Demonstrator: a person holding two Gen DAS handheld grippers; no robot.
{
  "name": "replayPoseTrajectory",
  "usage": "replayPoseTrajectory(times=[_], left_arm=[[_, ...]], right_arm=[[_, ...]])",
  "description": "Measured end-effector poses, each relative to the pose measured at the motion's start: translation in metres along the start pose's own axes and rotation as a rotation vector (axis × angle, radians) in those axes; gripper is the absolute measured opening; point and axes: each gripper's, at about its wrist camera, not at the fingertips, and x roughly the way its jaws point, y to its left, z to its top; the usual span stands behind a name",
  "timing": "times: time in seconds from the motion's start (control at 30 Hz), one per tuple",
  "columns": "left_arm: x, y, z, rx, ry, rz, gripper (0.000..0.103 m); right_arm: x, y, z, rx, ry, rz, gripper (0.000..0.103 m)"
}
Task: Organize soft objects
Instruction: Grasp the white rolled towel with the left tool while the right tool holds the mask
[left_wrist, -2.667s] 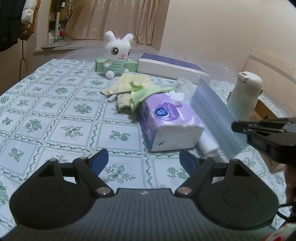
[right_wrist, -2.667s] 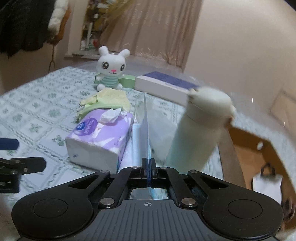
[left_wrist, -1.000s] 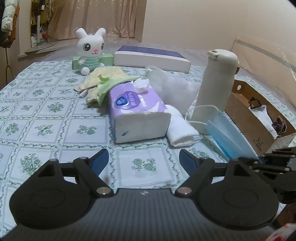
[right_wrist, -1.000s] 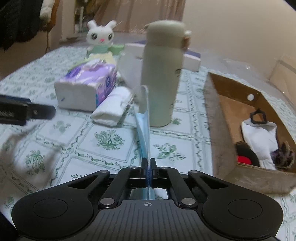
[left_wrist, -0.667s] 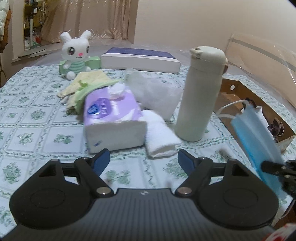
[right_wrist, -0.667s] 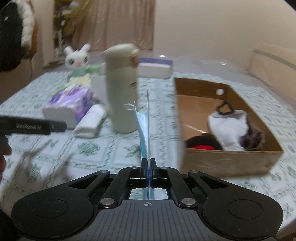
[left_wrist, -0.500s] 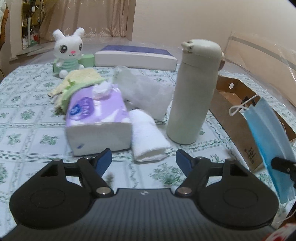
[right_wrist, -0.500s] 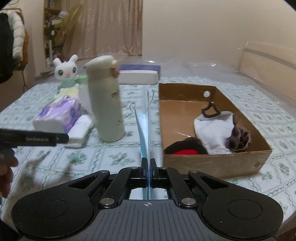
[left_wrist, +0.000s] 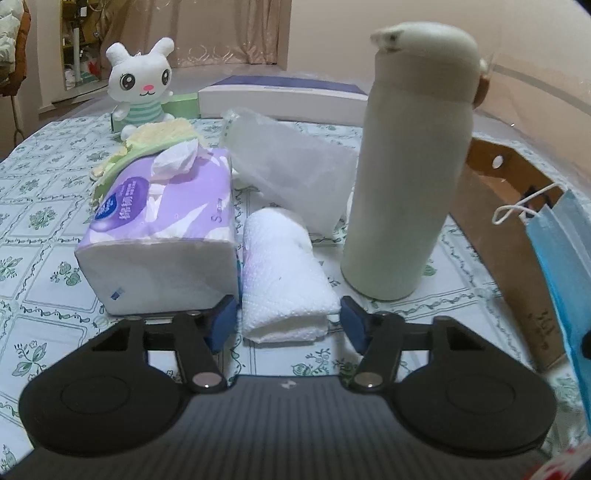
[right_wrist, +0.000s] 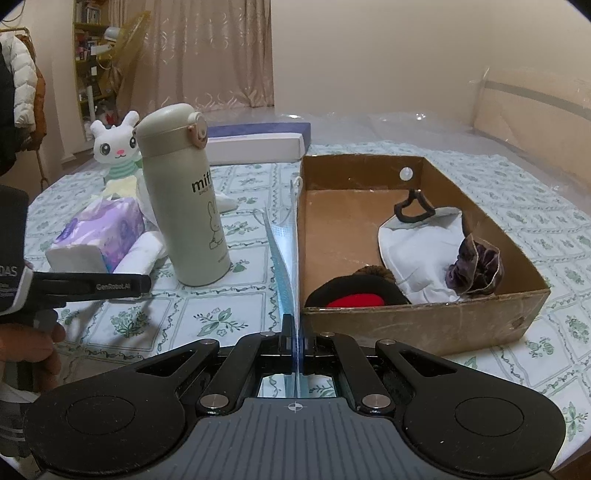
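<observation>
A rolled white towel (left_wrist: 284, 288) lies on the flowered tablecloth between a purple tissue pack (left_wrist: 162, 229) and a cream thermos bottle (left_wrist: 406, 177). My left gripper (left_wrist: 287, 325) straddles the towel's near end. Its jaws are closing, and the blue pads stand just beside the roll without pressing it. My right gripper (right_wrist: 295, 332) is shut on a blue face mask (right_wrist: 286, 266), which stands on edge beside the left wall of a cardboard box (right_wrist: 424, 317). In the left wrist view the mask (left_wrist: 565, 258) hangs at the far right.
The box holds a white cloth pouch (right_wrist: 417, 251), a dark scrunchie (right_wrist: 476, 266) and a black-and-red hat (right_wrist: 354, 291). Behind the towel are a clear plastic bag (left_wrist: 291, 173), yellow-green cloths (left_wrist: 159, 140), a plush rabbit (left_wrist: 140, 85) and a flat white box (left_wrist: 284, 96).
My left gripper came forward and down onto the towel and its jaws narrowed around it. My right gripper swung the mask from beside the bottle over to the box.
</observation>
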Motion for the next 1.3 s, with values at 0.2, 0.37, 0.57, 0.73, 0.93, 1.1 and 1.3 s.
replayPoseTrajectory(times=[0.2,0.37,0.57,0.73,0.93,1.1,1.3], left_arm=[[-0.002,-0.005,-0.006,0.033,-0.007,0.022,0.041],[-0.022,-0.001,-0.016,0.058,0.012,-0.013,0.041],[-0.062,0.009,-0.037,0.095,0.042,-0.062,0.044],[-0.083,0.015,-0.044,0.111,0.044,-0.081,0.054],[-0.079,0.022,-0.029,0.078,0.025,-0.087,0.066],[-0.063,0.020,-0.024,0.105,0.050,-0.085,0.067],[-0.042,0.018,-0.024,0.117,0.088,-0.078,0.058]], right_arm=[[0.000,-0.001,-0.001,-0.001,-0.001,0.006,0.001],[-0.005,0.001,-0.001,-0.001,-0.002,0.013,0.001],[-0.013,0.010,-0.004,-0.004,-0.003,0.033,0.001],[-0.017,0.015,-0.006,0.000,-0.004,0.044,0.001],[-0.018,0.014,-0.007,0.003,-0.001,0.036,0.001],[-0.016,0.014,-0.007,0.004,0.005,0.032,0.001],[-0.010,0.016,-0.008,0.001,0.020,0.039,0.001]])
